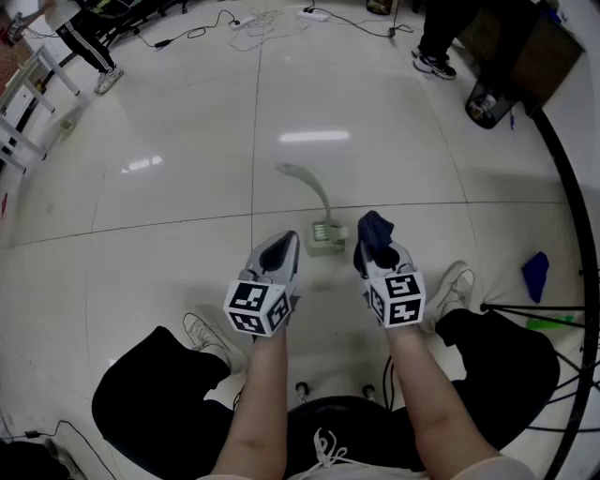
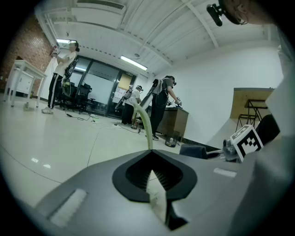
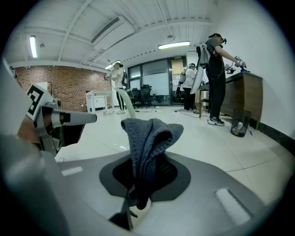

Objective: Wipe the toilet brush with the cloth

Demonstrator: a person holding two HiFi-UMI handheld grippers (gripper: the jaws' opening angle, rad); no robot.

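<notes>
A pale green toilet brush [image 1: 312, 192] stands in its holder [image 1: 326, 237] on the white floor, its curved handle leaning to the far left. My left gripper [image 1: 278, 255] is shut with nothing in it, just left of the holder. In the left gripper view [image 2: 154, 177] the brush handle [image 2: 146, 126] rises right beyond the jaws. My right gripper [image 1: 377, 251] hangs just right of the holder, shut on a dark blue cloth [image 1: 375, 229]. In the right gripper view [image 3: 143, 184] the cloth [image 3: 150, 136] stands up folded from the jaws.
Another blue cloth [image 1: 535, 275] and a green object [image 1: 548, 324] lie on the floor at right, by black stand legs [image 1: 525, 309]. A dark bin [image 1: 486, 104] stands far right. Cables [image 1: 253, 23] and a white rack [image 1: 23, 103] lie at the back. The person's shoes [image 1: 208, 336] flank the grippers.
</notes>
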